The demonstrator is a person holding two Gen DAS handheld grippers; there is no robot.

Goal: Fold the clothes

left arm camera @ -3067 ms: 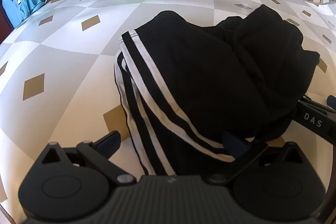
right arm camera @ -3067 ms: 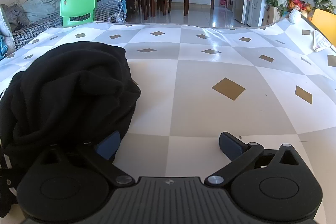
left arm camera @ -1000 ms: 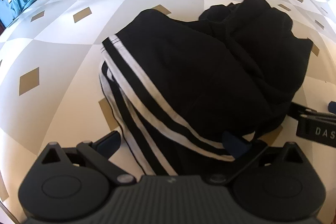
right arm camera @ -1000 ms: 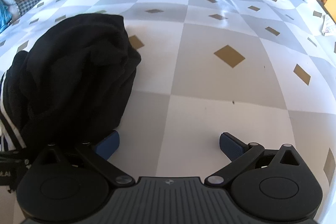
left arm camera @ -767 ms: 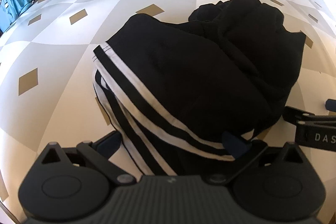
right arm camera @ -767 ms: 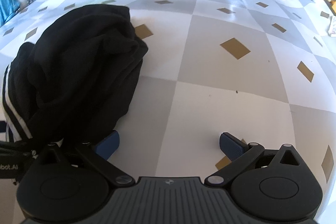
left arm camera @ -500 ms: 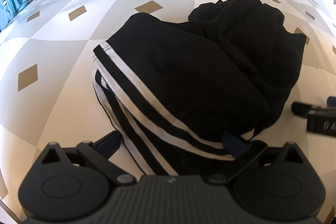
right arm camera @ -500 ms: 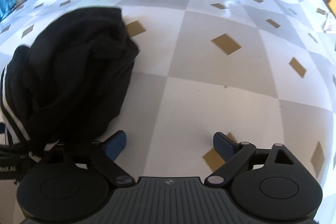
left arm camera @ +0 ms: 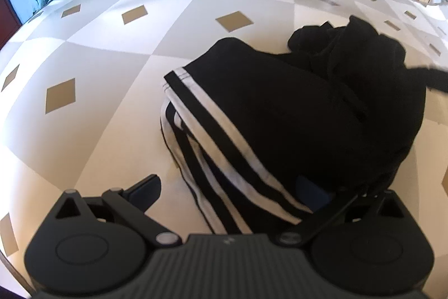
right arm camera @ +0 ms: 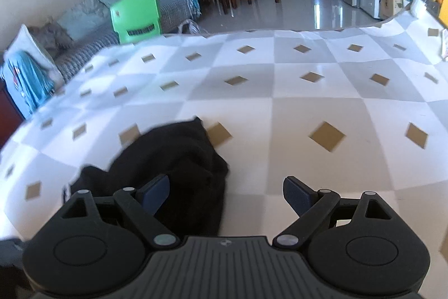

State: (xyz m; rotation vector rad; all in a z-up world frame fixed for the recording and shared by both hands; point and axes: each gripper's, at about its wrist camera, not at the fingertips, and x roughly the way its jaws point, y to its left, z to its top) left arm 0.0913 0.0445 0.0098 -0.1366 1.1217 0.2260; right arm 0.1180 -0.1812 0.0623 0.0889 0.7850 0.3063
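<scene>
Right gripper (right arm camera: 225,194) is lifting off the tablecloth (right arm camera: 308,102)
Both grippers are gaping wide, left gripper (left arm camera: 228,188) straddling the striped trousers (left arm camera: 280,114) hem

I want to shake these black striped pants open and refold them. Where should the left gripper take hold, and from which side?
Probably the striped end of the black pants, where the white stripes run to a clear folded edge beside bare tablecloth. Come in low from the left side: that edge lies flat and exposed, while the right part is a bunched mound. The left gripper is open, already straddling the near striped hem.
</scene>
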